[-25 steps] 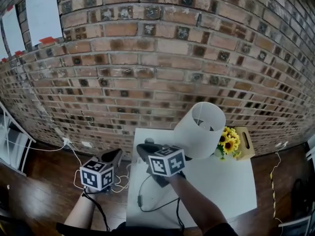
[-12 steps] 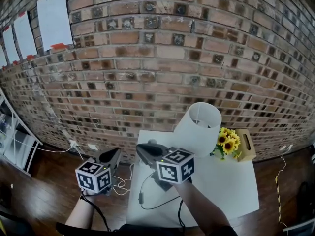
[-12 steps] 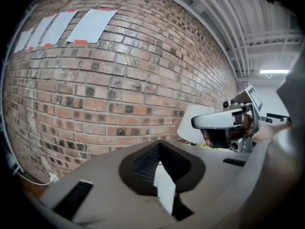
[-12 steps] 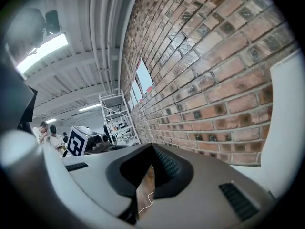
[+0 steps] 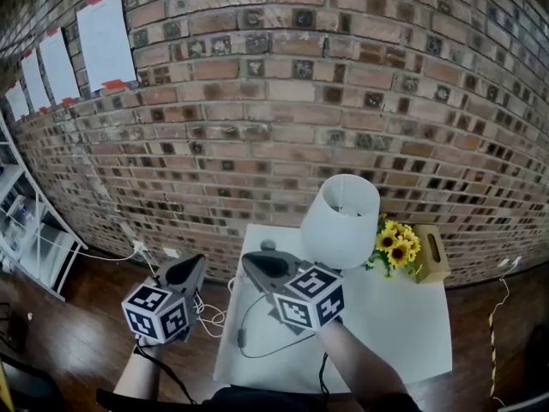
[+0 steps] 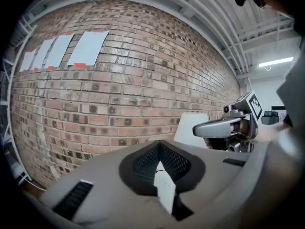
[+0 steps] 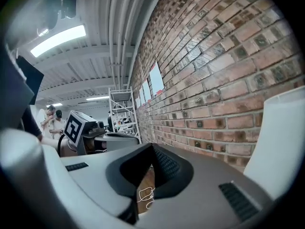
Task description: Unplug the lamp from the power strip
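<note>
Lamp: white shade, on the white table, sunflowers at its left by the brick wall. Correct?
Not quite: the head view shows the sunflowers at the right of the lamp, not its left. White shade, white table and brick wall all hold.

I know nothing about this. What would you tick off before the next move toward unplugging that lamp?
1. Left tongs empty: ok, shut on nothing.
2. Right tongs empty: ok, shut on nothing.
3. Tongs open to grab: not ok, both are shut.
4. Lamp standing on the table: ok.
5. Cord in sight: ok, it lies on the table near the right tongs.
6. Plug and power strip in sight: cannot tell; no view shows them plainly.
</note>
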`<state>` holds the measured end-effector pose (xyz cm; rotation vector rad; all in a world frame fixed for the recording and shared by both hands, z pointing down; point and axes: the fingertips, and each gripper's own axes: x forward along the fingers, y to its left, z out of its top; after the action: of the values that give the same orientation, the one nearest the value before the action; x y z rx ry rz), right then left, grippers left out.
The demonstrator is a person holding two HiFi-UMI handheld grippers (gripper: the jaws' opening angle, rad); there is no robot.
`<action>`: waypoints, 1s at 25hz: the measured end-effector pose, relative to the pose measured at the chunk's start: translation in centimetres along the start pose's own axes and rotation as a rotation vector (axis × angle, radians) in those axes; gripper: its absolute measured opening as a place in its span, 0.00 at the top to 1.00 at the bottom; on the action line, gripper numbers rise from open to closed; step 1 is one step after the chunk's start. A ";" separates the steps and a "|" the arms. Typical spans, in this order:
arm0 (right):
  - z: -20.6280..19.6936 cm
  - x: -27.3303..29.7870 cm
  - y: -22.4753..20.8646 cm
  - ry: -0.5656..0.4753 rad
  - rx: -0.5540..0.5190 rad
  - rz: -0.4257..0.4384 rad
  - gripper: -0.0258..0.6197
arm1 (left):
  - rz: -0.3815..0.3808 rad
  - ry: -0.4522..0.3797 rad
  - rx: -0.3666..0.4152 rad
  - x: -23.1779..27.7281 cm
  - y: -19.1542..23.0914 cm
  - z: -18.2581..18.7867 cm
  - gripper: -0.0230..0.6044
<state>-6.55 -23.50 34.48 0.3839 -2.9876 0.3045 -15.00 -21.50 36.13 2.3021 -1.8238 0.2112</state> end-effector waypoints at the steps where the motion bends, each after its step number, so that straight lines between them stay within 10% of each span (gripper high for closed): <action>1: 0.1 -0.3 0.2 -0.002 -0.006 0.010 0.99 | 0.004 0.000 0.007 -0.2 -0.3 0.1 0.95; 25: -0.6 1.6 10.0 0.009 -0.115 0.300 0.99 | 0.257 -0.034 0.014 -11.7 1.0 0.0 0.95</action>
<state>-10.67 -14.28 33.44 -0.0794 -3.0309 0.1573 -18.69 -10.69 33.51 2.0861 -2.1392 0.2232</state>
